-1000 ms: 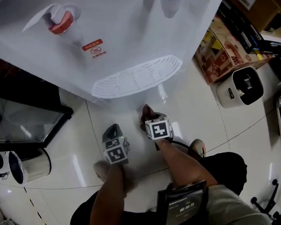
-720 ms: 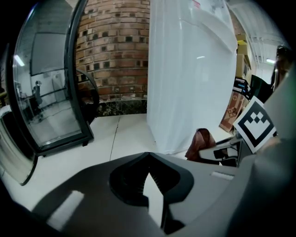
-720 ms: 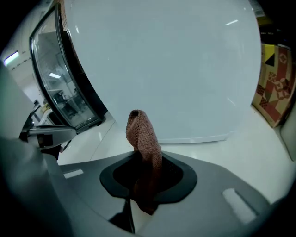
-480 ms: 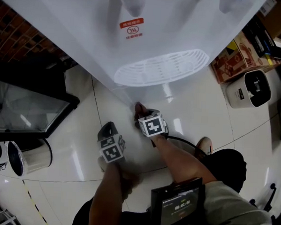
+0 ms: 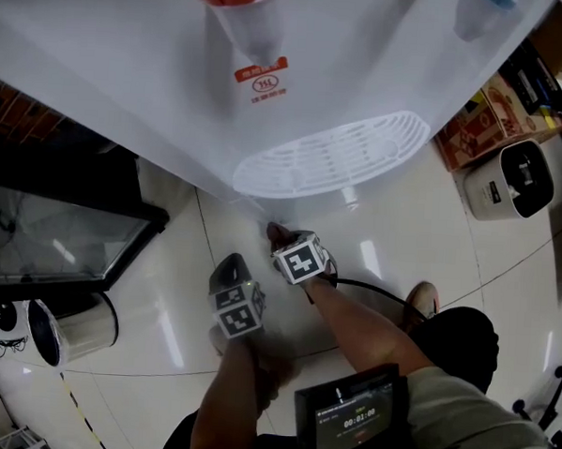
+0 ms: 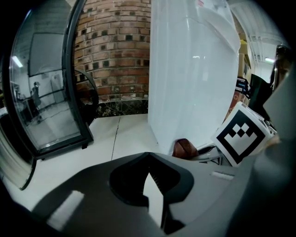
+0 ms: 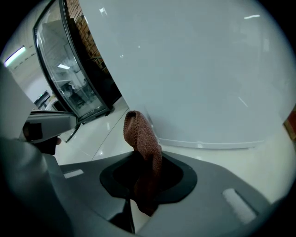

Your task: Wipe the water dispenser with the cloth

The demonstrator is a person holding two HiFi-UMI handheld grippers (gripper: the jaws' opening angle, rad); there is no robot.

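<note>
Two grippers hang low over the glossy floor (image 5: 402, 239) at the foot of the white water dispenser (image 5: 364, 73). The right gripper (image 5: 285, 245) is clamped on the brown cloth (image 7: 140, 134) — its free end stands up just beside the dispenser's bottom corner. The left gripper (image 5: 229, 266), near the right one, has its tips drawn together — nothing between them.

Glossy tiled floor (image 5: 402, 244) bears the water dispenser (image 5: 364, 73), cardboard boxes (image 5: 476, 133) and perhaps a rice cooker (image 5: 514, 180)
</note>
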